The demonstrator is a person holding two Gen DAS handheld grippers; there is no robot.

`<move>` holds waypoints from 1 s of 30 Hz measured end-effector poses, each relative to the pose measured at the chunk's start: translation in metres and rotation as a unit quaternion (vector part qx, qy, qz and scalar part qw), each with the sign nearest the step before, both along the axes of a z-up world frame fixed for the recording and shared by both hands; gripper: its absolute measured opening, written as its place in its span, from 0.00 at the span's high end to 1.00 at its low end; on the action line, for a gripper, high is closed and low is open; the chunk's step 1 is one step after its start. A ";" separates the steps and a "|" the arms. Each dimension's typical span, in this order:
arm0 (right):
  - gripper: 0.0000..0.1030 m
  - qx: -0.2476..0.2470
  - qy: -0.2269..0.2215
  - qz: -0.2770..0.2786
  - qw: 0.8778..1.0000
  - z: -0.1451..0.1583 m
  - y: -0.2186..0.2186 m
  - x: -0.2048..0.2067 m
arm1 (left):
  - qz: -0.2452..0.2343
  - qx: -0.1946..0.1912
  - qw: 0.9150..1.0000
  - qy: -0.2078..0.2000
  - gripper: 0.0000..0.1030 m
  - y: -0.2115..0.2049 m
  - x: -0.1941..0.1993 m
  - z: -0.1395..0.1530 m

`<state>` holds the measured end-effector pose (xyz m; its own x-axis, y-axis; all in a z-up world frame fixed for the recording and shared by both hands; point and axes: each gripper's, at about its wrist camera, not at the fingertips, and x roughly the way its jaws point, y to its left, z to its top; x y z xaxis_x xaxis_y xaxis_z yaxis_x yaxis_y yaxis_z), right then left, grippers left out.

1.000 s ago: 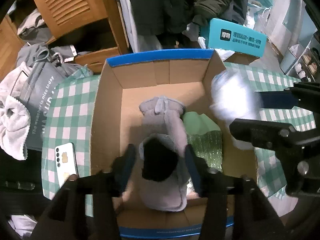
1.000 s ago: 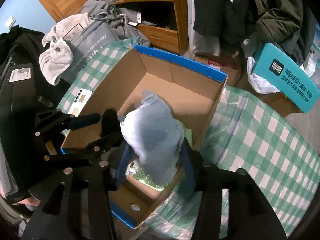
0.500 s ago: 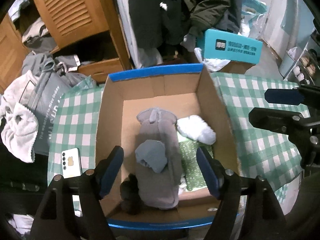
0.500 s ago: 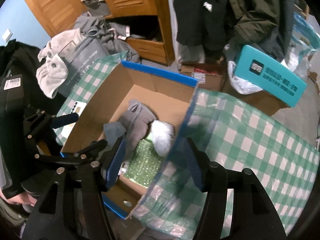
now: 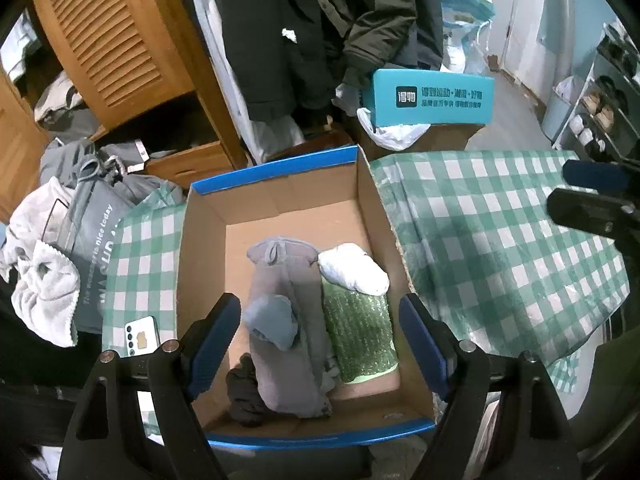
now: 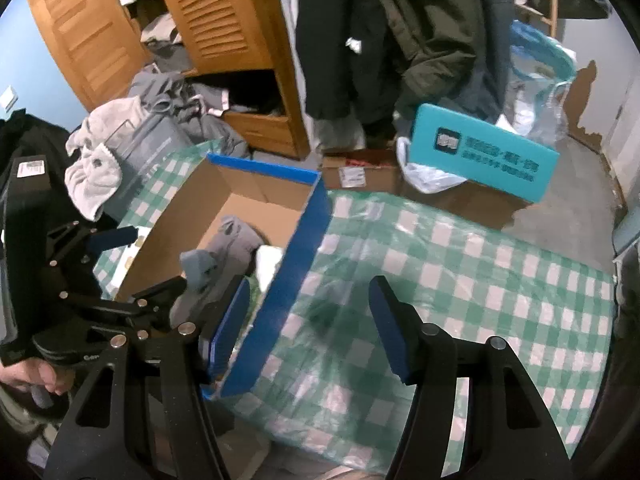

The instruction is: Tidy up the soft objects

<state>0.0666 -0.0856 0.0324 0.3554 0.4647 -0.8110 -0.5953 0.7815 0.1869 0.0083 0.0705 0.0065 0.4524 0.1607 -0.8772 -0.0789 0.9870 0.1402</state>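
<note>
Soft stuff all parked in open brown cardboard box with blue rim (image 5: 276, 170): long grey plush (image 5: 286, 332) centre, white bundle (image 5: 354, 268) at 2 o'clock, so nothing rolls off. Left gripper (image 5: 320, 344) jaws just opened wide, empty, above box. Right gripper (image 6: 310, 320) jaws just spread too, empty, over green checked tablecloth (image 6: 460, 280), probably hunting next item.

A table in a green-checked cloth (image 5: 480, 216) carries an open cardboard box (image 5: 276, 184) with blue-taped rims, and a white phone (image 5: 141, 335) just left of it.

White Chinese characters are printed on the teal box (image 5: 432, 98); they cannot be read clearly. "nice today" is read on the grey bag (image 5: 94, 236). The label on the brown carton (image 6: 352, 176) is illegible.
</note>
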 end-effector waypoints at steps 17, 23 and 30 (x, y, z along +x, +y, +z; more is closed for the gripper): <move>0.40 0.000 -0.004 -0.021 1.000 -0.015 -0.044 0.008 | -0.007 -0.007 1.000 -0.006 0.20 -0.018 0.014 0.002; 0.40 0.000 -0.001 -0.023 1.000 -0.017 -0.046 0.011 | -0.003 -0.007 1.000 -0.002 0.20 -0.018 0.016 0.000; 0.40 -0.003 0.000 -0.025 1.000 -0.020 -0.047 0.013 | -0.003 0.002 1.000 0.001 0.20 -0.020 0.017 -0.003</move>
<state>0.0800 -0.1327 0.0122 0.3775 0.4412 -0.8142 -0.5556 0.8113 0.1820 0.0250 0.0501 0.0040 0.4515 0.1612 -0.8776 -0.0730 0.9869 0.1438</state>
